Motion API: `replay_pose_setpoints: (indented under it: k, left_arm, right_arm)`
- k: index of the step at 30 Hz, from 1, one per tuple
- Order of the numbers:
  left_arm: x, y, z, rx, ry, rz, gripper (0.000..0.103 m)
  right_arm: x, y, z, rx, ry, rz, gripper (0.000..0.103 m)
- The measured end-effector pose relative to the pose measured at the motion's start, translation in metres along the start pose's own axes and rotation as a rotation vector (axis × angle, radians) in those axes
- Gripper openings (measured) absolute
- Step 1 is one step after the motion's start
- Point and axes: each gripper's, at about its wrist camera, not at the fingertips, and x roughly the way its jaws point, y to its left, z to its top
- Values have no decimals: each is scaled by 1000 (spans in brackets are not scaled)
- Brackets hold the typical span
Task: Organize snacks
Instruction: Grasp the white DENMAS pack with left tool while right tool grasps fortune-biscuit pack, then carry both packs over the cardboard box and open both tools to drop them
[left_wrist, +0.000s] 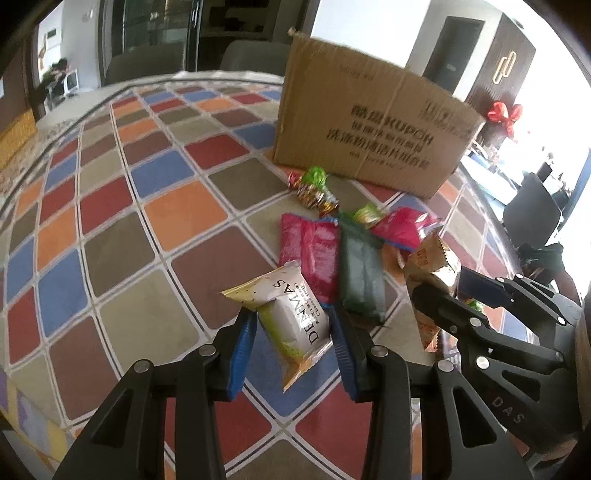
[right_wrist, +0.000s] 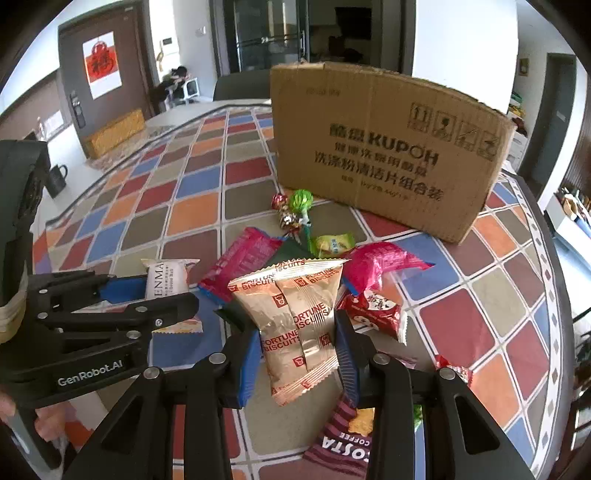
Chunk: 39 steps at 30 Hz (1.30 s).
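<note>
**Two light packets, both pinched across the middle**

The left tongs (left_wrist: 293, 328) grip a white cake packet (left_wrist: 291, 317); the right tongs (right_wrist: 299, 341) grip a tan biscuit packet (right_wrist: 299, 317). Both sit low over the bench (left_wrist: 110, 229), before the cardboard box (right_wrist: 384, 147). The film looks slippery and air-puffed (biscuits probably crumble), so squeeze gently mid-body.

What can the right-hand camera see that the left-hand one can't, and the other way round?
Right view only: a Costa Coffee sachet, a black mug and a red door poster. Left view only: a red bow beyond the table. Both: the Kupoh cardboard box, the Fortune Biscuits packet in the right tool, and the white Denmas packet in the left tool.
</note>
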Motion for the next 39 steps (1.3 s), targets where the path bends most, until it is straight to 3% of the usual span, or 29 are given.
replay_pose_setpoints:
  k: [17,30,39]
  left_arm:
    - [-54,-24,41,130,-175,-19,40]
    - [-77,-42,112,221,-319,-4,40]
    - [-70,-48,163,226,-304,-44,40]
  right_arm:
    - [-53,-14,28,102,-168,-21,38]
    - [-76,-28,79,118,-286,-55,38]
    - [-80,-51,127,152,-334,-78,38]
